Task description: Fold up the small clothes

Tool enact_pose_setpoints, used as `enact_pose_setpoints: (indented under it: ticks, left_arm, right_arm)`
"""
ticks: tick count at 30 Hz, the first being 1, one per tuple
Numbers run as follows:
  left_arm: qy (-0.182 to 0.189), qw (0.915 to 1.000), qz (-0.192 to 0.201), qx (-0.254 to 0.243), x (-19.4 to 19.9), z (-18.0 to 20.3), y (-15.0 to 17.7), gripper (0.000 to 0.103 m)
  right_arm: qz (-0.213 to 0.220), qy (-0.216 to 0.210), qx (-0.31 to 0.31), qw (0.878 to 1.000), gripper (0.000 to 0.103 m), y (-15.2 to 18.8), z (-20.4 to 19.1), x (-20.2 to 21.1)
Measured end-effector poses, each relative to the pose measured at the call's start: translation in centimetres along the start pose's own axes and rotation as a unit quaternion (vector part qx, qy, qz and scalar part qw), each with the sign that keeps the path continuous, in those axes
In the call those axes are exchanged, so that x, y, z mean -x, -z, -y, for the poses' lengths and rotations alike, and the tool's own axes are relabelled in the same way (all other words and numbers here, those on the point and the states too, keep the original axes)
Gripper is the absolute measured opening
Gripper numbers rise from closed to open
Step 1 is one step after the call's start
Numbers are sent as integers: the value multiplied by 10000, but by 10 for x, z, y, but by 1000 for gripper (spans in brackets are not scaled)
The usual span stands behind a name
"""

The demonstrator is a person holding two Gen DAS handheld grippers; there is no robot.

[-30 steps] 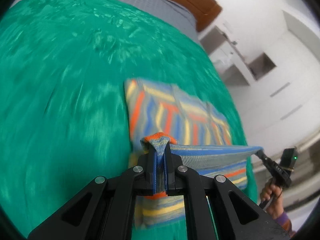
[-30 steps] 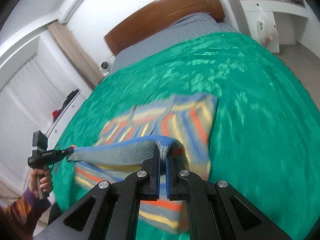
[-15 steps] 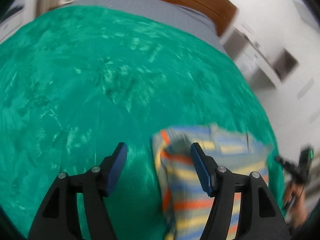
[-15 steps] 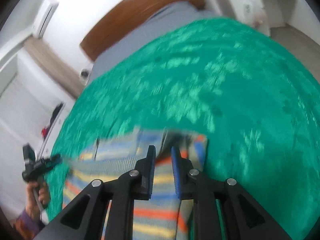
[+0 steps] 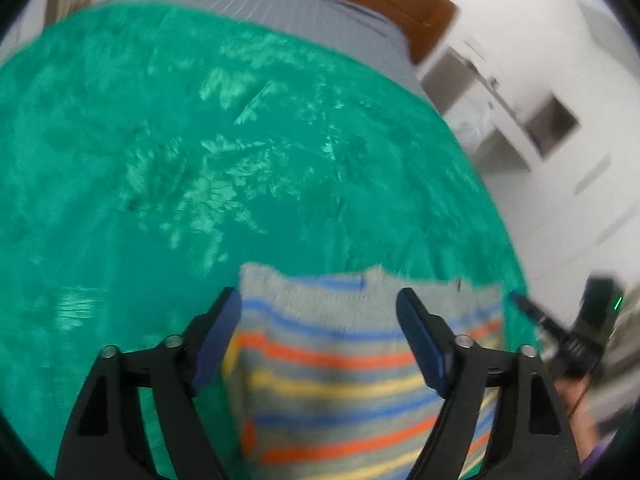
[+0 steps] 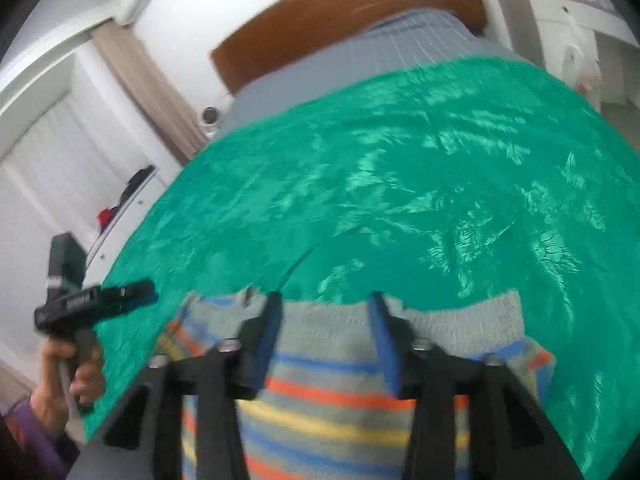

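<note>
A: Striped knit garment (image 5: 340, 380) lies flat on green bedspread (image 5: 160, 160), left wrist view. Left gripper (image 5: 318, 300)?
B: Just been opening, jaws released, nothing pinched.
A: Right wrist view?
B: Right gripper (image 6: 324, 306) likewise opening, unclenched above the garment (image 6: 340, 408).

Left hand-held gripper (image 5: 318, 306) just opened wide, empty, above striped garment (image 5: 340, 376), green bedspread (image 5: 200, 160)
</note>
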State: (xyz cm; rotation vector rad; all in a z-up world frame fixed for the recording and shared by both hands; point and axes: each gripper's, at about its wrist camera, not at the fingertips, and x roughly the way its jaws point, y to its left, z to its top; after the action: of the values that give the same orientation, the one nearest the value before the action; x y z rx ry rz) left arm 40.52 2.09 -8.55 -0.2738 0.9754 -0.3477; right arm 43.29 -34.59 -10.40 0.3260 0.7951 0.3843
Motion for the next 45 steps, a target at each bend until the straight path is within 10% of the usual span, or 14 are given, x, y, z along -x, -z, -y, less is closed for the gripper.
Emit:
enact_pose_setpoints:
  ticks: [7, 11, 19, 28, 31, 34, 39, 41, 42, 45]
  left_arm:
    - [-683, 9812, -656, -1684, 18, 22, 135, 71]
    - [-1076, 9762, -809, -1702, 36, 9, 177, 61]
    - [-748, 9696, -66, -2330, 70, 94, 177, 83]
    - [311, 9215, -612, -3824, -70, 280, 233, 80]
    - [239, 9098, -338, -4131, -92, 309, 248, 61]
    - [325, 9153, -235, -4007, -92, 312, 245, 12]
    - [557, 9222, -92, -3825, -87, 303, 239, 8]
    - [648, 9270, -27, -3695, -76, 296, 234, 7]
    - [696, 9304, 14, -3598, -71, 292, 230, 7]
    - [836, 9462, 243, -3115, -47, 269, 215, 6]
  right_arm:
    - [-1254, -339, 729, 9888, 51, 101, -11, 55]
    - [-1979, 470, 851, 9754, 46, 182, 13, 68]
    - [-963, 605, -50, 9935, 53, 200, 40, 150]
    - [-211, 31, -983, 9949, 57, 186, 77, 183]
    - [-238, -244, -1100, 9933, 61, 167, 88, 167]
    - [-569, -561, -1202, 9895, 62, 139, 100, 126]
    - [-1119, -970, -1487, 9777, 62, 92, 108, 28]
    - [-1099, -996, -1549, 9767, 49, 77, 104, 6]
    - [-1124, -745, -1418, 9807, 20, 67, 97, -1]
    - [-1071, -543, -1152, 9861, 12, 52, 72, 6]
